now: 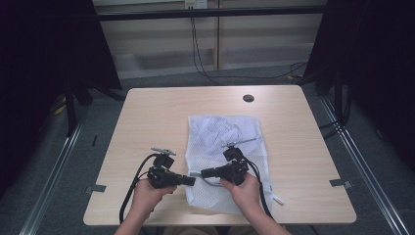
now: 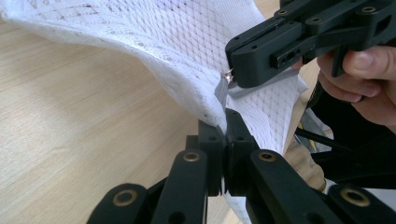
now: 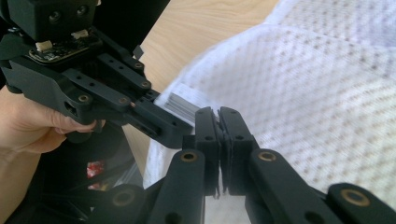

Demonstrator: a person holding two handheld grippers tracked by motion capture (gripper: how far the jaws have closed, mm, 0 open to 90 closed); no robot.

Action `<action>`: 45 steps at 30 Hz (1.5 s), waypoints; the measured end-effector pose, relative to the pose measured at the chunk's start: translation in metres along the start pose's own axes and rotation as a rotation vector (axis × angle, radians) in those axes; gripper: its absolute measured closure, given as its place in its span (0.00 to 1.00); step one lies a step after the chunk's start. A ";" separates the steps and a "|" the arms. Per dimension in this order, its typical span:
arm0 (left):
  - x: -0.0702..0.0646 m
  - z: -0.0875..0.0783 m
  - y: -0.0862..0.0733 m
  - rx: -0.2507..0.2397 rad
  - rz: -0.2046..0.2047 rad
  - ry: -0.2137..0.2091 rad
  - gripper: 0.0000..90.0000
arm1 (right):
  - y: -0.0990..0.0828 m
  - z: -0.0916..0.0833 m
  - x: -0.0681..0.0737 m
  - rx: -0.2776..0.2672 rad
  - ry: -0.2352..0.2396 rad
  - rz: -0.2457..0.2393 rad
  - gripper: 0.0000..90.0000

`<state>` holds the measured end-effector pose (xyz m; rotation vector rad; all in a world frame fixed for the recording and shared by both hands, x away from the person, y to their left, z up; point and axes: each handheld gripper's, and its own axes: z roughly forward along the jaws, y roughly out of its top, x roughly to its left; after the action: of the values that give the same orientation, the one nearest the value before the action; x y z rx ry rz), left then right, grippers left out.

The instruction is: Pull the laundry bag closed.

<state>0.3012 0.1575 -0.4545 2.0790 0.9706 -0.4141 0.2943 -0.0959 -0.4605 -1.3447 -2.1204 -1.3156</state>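
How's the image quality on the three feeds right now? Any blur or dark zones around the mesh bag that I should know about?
High view: the table is evenly lit, the side curtains near black, the mesh bag sharp. Left gripper view: the bag's edge and the left gripper are crisp, with a small glint at the right gripper's tip. Right gripper view: the mesh is soft and blurred, its own jaws sharper.
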 end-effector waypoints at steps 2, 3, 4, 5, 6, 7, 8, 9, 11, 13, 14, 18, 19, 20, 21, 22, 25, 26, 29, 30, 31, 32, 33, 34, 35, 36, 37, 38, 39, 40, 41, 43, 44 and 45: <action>0.000 0.001 0.000 0.002 -0.004 -0.007 0.98 | -0.001 -0.001 -0.001 0.008 0.003 0.009 0.97; 0.000 0.002 0.000 0.005 -0.004 -0.008 0.98 | -0.001 -0.002 -0.001 0.013 0.002 0.008 0.97; 0.000 0.002 0.000 0.003 -0.007 -0.006 0.98 | -0.001 -0.002 -0.001 0.012 -0.001 0.001 0.97; -0.001 0.002 0.000 0.000 -0.009 -0.006 0.98 | -0.001 -0.002 -0.002 0.013 0.000 0.002 0.97; -0.001 0.002 0.000 -0.002 -0.006 -0.001 0.98 | -0.002 -0.002 -0.002 0.015 0.002 0.004 0.97; -0.001 0.002 0.000 -0.002 -0.007 -0.004 0.98 | -0.002 -0.002 -0.002 0.016 0.000 0.005 0.97; -0.001 0.002 0.000 0.002 -0.007 -0.007 0.98 | -0.002 -0.003 -0.003 0.013 0.006 0.004 0.97; -0.001 0.001 0.000 0.004 -0.002 -0.006 0.98 | -0.002 -0.003 -0.003 0.014 0.007 0.002 0.97; -0.001 0.002 0.000 0.001 -0.008 -0.011 0.98 | -0.002 -0.004 -0.002 0.017 0.005 0.006 0.97; -0.001 0.002 0.000 0.005 -0.004 -0.009 0.98 | -0.002 -0.004 -0.003 0.013 0.006 0.000 0.97; -0.001 0.002 0.000 0.007 -0.001 -0.011 0.98 | -0.002 -0.005 -0.003 0.014 0.008 0.001 0.97; -0.002 0.003 0.000 0.012 -0.003 -0.012 0.98 | -0.004 -0.005 -0.004 0.015 0.010 0.004 0.97; -0.001 0.003 0.000 0.013 0.000 -0.011 0.98 | -0.004 -0.005 -0.004 0.016 0.009 0.006 0.97; -0.001 0.002 0.000 0.013 0.002 -0.007 0.98 | -0.004 -0.005 -0.004 0.017 0.007 0.006 0.97; -0.001 0.002 0.000 0.002 -0.011 -0.007 0.98 | -0.003 -0.005 -0.004 0.018 -0.009 0.001 0.97; 0.000 0.000 0.000 0.000 -0.009 -0.008 0.98 | -0.003 -0.006 -0.006 0.017 -0.012 -0.005 0.97; 0.002 -0.001 -0.002 -0.008 -0.020 -0.010 0.98 | -0.003 -0.010 -0.010 0.011 -0.010 0.009 0.97; 0.002 -0.001 -0.002 -0.003 -0.016 -0.010 0.98 | -0.003 -0.011 -0.010 0.014 -0.014 0.011 0.97; 0.002 -0.001 -0.001 -0.003 -0.012 -0.004 0.98 | -0.004 -0.012 -0.011 0.020 -0.016 0.015 0.97; 0.002 -0.001 -0.001 -0.002 -0.012 -0.004 0.98 | -0.004 -0.013 -0.012 0.018 -0.014 0.015 0.97; 0.002 0.000 -0.001 -0.003 -0.016 -0.006 0.98 | -0.004 -0.013 -0.012 0.019 -0.012 0.014 0.97; 0.001 0.000 -0.001 -0.002 -0.027 -0.014 0.98 | -0.004 -0.013 -0.012 0.020 -0.012 0.015 0.97; 0.001 0.000 -0.002 -0.001 -0.026 -0.013 0.98 | -0.004 -0.012 -0.012 0.015 -0.012 0.008 0.97; 0.002 0.000 -0.001 0.003 -0.018 -0.010 0.98 | -0.005 -0.012 -0.012 0.017 -0.013 0.007 0.97; 0.002 0.000 -0.001 0.004 -0.012 -0.007 0.98 | -0.005 -0.012 -0.012 0.018 -0.014 0.005 0.97; 0.002 0.000 -0.001 0.004 -0.015 -0.009 0.98 | -0.005 -0.013 -0.012 0.018 -0.014 0.006 0.97; 0.002 0.000 -0.001 0.006 -0.014 -0.009 0.98 | -0.005 -0.013 -0.012 0.019 -0.016 0.007 0.97; 0.002 0.000 -0.001 0.006 -0.015 -0.009 0.98 | -0.005 -0.013 -0.012 0.022 -0.017 0.008 0.97; 0.002 0.000 -0.001 0.006 -0.020 -0.007 0.98 | -0.005 -0.014 -0.012 0.022 -0.016 0.006 0.97; 0.002 0.000 -0.001 0.005 -0.018 -0.007 0.98 | -0.005 -0.014 -0.012 0.024 -0.024 0.005 0.97; 0.003 0.000 -0.001 0.002 -0.020 -0.009 0.98 | -0.005 -0.014 -0.013 0.021 -0.023 0.004 0.97; 0.003 0.001 -0.002 0.009 -0.019 -0.009 0.98 | -0.005 -0.015 -0.014 0.020 -0.014 0.010 0.97; 0.003 0.001 -0.002 0.009 -0.020 -0.010 0.98 | -0.006 -0.014 -0.014 0.020 -0.019 0.004 0.97; 0.003 0.001 -0.002 0.009 -0.022 -0.010 0.98 | -0.006 -0.014 -0.014 0.025 -0.021 0.004 0.97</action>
<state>0.3016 0.1584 -0.4577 2.0742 0.9881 -0.4403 0.2936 -0.1162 -0.4649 -1.3581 -2.1392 -1.2753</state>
